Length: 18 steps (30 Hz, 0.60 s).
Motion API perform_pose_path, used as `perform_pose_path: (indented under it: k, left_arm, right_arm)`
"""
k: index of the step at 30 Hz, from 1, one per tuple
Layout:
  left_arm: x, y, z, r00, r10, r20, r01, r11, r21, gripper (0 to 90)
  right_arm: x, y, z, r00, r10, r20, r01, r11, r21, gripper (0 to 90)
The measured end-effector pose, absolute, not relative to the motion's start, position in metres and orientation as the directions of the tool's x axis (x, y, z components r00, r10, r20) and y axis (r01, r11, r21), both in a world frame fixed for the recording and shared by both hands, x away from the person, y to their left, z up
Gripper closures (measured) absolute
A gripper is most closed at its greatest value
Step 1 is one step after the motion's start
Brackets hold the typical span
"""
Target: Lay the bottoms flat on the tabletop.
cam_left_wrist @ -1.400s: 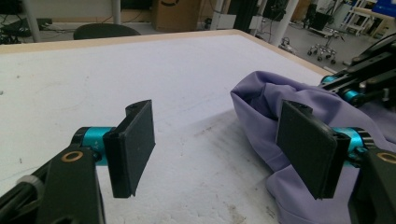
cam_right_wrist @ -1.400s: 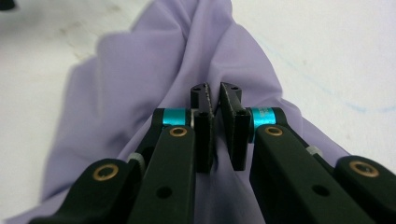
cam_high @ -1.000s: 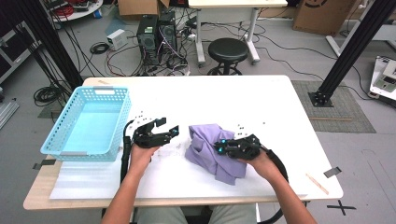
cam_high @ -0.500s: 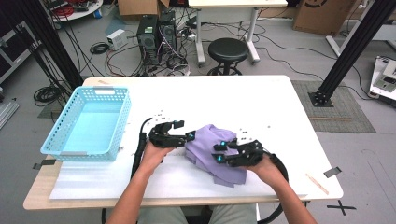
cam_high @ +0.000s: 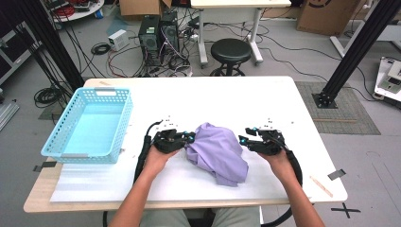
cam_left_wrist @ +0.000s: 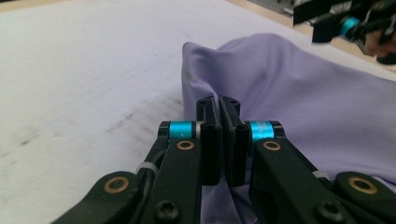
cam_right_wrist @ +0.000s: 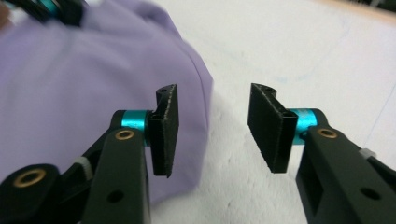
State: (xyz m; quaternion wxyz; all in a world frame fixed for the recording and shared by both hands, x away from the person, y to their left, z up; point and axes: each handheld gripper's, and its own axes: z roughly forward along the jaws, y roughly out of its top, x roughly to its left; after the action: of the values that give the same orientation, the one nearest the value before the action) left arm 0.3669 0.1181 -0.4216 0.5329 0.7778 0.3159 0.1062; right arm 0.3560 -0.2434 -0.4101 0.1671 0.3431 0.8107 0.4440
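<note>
Right gripper [cam_high: 246,137] newly off purple cloth [cam_high: 217,151], jaws apart; left gripper [cam_high: 188,138] pinching it.

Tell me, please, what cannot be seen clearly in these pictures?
- Left gripper: jaws shut at the cloth; the jaws hide whether a fold is pinched.
- Cloth: garment type unclear, crumpled, in high view.
- Right gripper: open; far cloth edge blurred.
- Basket: near inner wall hidden by its rim.

bright even light, soft shadows, slight blur.
</note>
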Motion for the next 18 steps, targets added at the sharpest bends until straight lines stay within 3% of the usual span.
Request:
perform_pose_path:
  k: [7, 11, 12, 13, 16, 18]
  left_arm:
    - [0.369, 0.149, -0.415, 0.644, 0.744, -0.180, 0.384, -0.111, 0.917, 86.7]
    - [0.369, 0.157, -0.417, 0.603, 0.777, -0.180, 0.389, -0.090, 0.917, 84.8]
    - [0.370, 0.158, -0.417, 0.590, 0.786, -0.184, 0.391, -0.079, 0.917, 79.8]
    - [0.370, 0.158, -0.417, 0.583, 0.789, -0.195, 0.396, -0.066, 0.916, 67.5]
    - [0.370, 0.160, -0.417, 0.560, 0.802, -0.206, 0.399, -0.043, 0.916, 51.7]
    - [0.370, 0.164, -0.416, 0.555, 0.807, -0.201, 0.390, -0.039, 0.920, 47.1]
  right_arm:
    - [0.363, -0.232, -0.426, -0.707, 0.706, 0.050, 0.461, 0.406, 0.789, 53.3]
    - [0.362, -0.223, -0.426, -0.729, 0.681, 0.071, 0.445, 0.392, 0.805, 51.7]
    - [0.361, -0.220, -0.424, -0.731, 0.678, 0.078, 0.440, 0.382, 0.813, 51.2]
    - [0.361, -0.217, -0.421, -0.737, 0.671, 0.080, 0.429, 0.373, 0.822, 50.2]
    - [0.362, -0.210, -0.413, -0.751, 0.656, 0.080, 0.403, 0.360, 0.841, 50.1]
    - [0.362, -0.205, -0.407, -0.761, 0.642, 0.095, 0.390, 0.336, 0.857, 50.1]
